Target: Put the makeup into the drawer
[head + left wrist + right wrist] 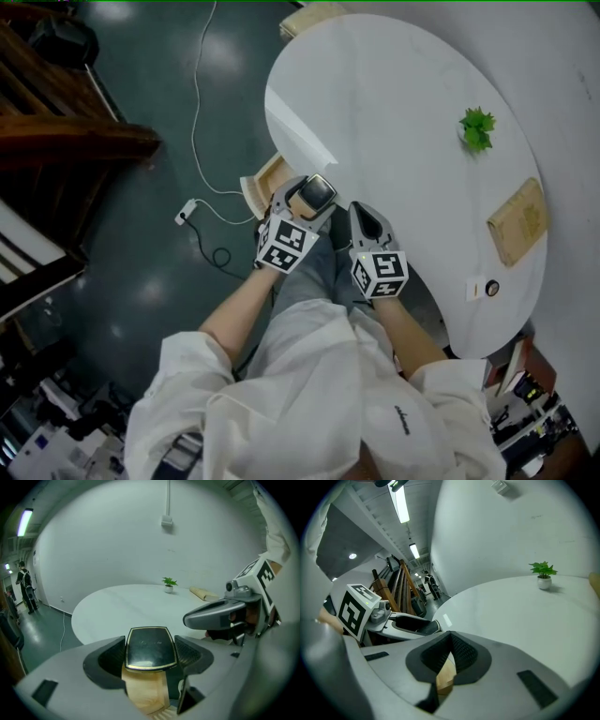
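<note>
A black makeup compact with a thin gold rim sits flat between the pads of my left gripper, which is shut on it. In the head view the compact and left gripper hover at the near edge of the round white table, over an open wooden drawer. The drawer's pale wood shows just below the compact. My right gripper is close beside the left; its pads meet, holding nothing, with wood beneath.
On the table stand a small green plant, a flat wooden box and a small white item near the right edge. A cable and power strip lie on the dark floor; wooden furniture stands at left.
</note>
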`<state>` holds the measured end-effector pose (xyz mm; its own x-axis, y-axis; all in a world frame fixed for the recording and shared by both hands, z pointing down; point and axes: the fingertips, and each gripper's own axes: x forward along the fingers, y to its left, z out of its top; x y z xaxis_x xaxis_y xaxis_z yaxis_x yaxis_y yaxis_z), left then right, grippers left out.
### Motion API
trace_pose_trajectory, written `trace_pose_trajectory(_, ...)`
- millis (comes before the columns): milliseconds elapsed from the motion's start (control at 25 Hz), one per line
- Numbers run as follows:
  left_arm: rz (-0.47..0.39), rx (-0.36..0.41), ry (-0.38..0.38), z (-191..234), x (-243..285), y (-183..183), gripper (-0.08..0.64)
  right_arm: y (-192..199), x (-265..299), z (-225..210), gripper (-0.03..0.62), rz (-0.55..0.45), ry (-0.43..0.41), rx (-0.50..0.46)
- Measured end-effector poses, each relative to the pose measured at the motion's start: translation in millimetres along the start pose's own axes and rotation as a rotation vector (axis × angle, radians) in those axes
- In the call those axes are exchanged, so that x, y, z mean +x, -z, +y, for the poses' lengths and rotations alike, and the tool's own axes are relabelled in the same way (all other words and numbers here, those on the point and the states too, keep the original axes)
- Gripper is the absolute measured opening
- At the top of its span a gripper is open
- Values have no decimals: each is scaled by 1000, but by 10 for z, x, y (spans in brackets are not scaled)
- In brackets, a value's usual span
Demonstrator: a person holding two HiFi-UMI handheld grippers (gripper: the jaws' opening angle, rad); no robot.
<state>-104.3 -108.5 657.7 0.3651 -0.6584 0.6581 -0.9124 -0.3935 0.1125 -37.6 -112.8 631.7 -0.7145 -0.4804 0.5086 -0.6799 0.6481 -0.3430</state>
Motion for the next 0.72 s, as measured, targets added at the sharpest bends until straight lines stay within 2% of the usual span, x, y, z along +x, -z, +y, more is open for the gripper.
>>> trace_pose_trajectory(400, 13, -97, -80, 183, -335, 489, 341, 358, 263, 581, 17, 94, -126, -60)
trace_pose_trajectory(480, 19, -98, -87, 236, -381, 582, 341, 422, 312, 663, 17, 107, -141, -67)
trace_pose_trajectory(600, 55, -35, -61, 255, -393, 726, 341, 537, 362, 729, 17, 129, -153, -78)
trace_pose_trajectory(720, 110, 108, 5, 241, -334, 856, 341, 648, 400, 726, 17, 148, -154, -88)
